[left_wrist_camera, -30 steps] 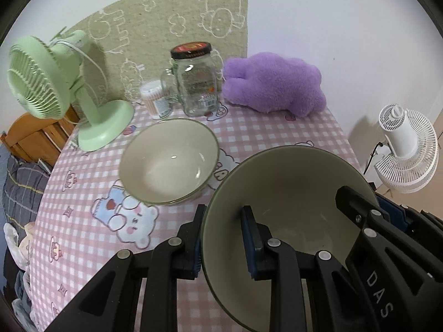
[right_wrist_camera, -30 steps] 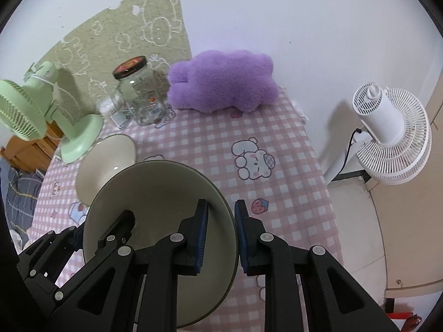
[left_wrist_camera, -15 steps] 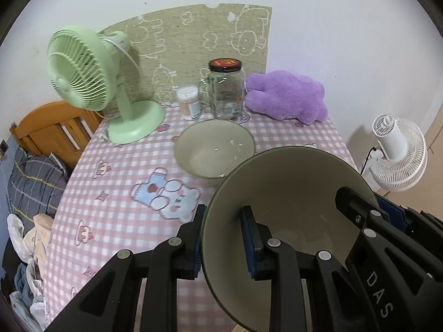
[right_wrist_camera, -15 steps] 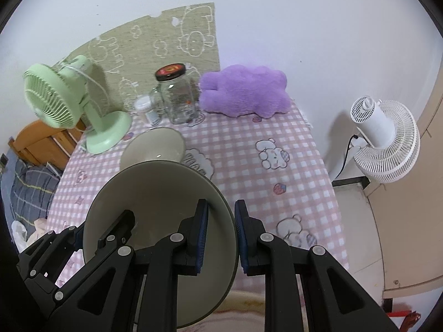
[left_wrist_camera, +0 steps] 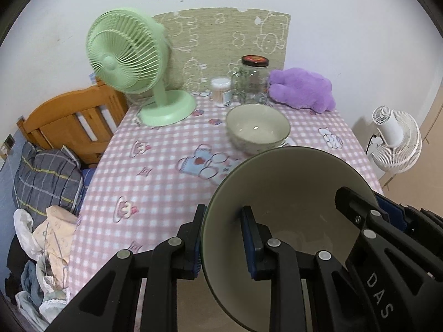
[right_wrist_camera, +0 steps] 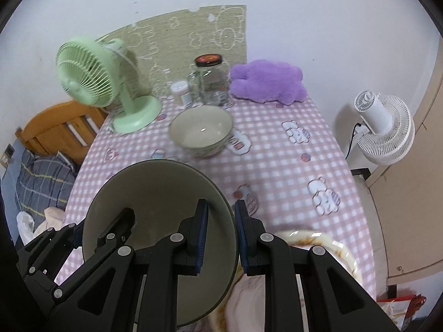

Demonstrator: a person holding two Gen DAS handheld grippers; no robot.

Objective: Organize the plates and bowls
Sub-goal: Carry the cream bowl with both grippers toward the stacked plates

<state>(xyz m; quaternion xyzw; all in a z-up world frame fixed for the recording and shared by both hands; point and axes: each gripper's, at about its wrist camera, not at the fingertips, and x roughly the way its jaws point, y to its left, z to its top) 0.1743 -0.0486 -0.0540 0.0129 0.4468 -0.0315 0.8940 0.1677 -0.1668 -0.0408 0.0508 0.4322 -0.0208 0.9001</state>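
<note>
Both tongs are gripping one grey-green bowl [left_wrist_camera: 288, 193] by opposite sides of its rim. The left tongs [left_wrist_camera: 221, 238] are pinching the rim on the bowl's left side, one pad outside the wall and one inside. The right tongs [right_wrist_camera: 221, 232] are pinching the right side the same way, their pads narrow on the thin wall. The bowl is tilting, its hollow facing the cameras, and it is hanging above the near part of the desk [left_wrist_camera: 155, 171], touching nothing but the tongs.

Ahead of both tongs, a second bowl [left_wrist_camera: 258, 128] is sitting upright on the pink checked cloth, apart from the held one. Beyond it, at the far edge, a jar [left_wrist_camera: 253, 81] with a dark lid is standing beside a small white tub [left_wrist_camera: 221, 91]. A purple plush [left_wrist_camera: 301, 88] is lying to the right of the jar. A green fan [left_wrist_camera: 130, 55] is standing far ahead and to the left of the tongs.

In the right wrist view, a plate [right_wrist_camera: 340, 251] with brownish smears is lying just below and right of the right tongs, partly hidden behind them. A white fan [right_wrist_camera: 384, 130] is standing off the desk, to the right. A wooden bed [left_wrist_camera: 66, 121] with bedding is showing to the left.
</note>
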